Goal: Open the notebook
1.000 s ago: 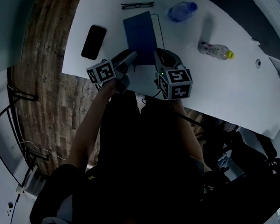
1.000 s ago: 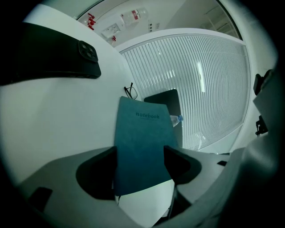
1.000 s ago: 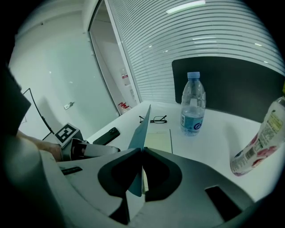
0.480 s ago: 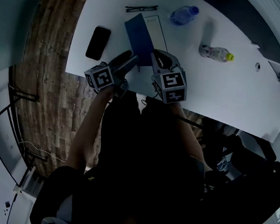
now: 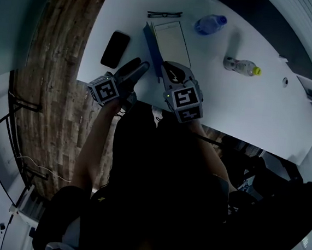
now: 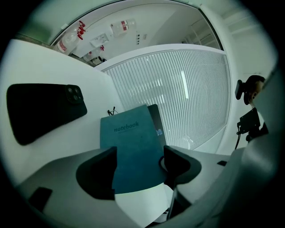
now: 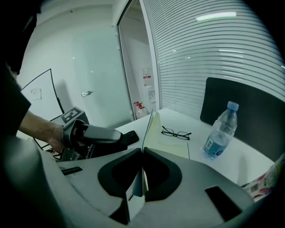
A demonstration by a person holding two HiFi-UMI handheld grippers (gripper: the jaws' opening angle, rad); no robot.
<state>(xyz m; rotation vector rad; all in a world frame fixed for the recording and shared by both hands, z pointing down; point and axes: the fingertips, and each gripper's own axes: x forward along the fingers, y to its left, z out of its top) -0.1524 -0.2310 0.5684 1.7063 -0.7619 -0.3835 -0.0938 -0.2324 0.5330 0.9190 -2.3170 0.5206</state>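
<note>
The right gripper (image 7: 142, 153) pinches the raised dark blue cover (image 6: 129, 142) of the white-paged notebook (image 5: 172, 41); the left gripper (image 5: 141, 66), at its nine o'clock, has jaws wide apart.

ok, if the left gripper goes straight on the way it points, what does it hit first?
Probably the raised notebook cover: it stands straight ahead of the left gripper, in line with the gap between its open jaws. How near it is is hard to judge.

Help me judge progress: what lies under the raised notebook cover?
A pale page lies flat, exposed beneath the cover, which the right gripper pinches upright. Pages below it are covered; any writing is too dim to tell.
</note>
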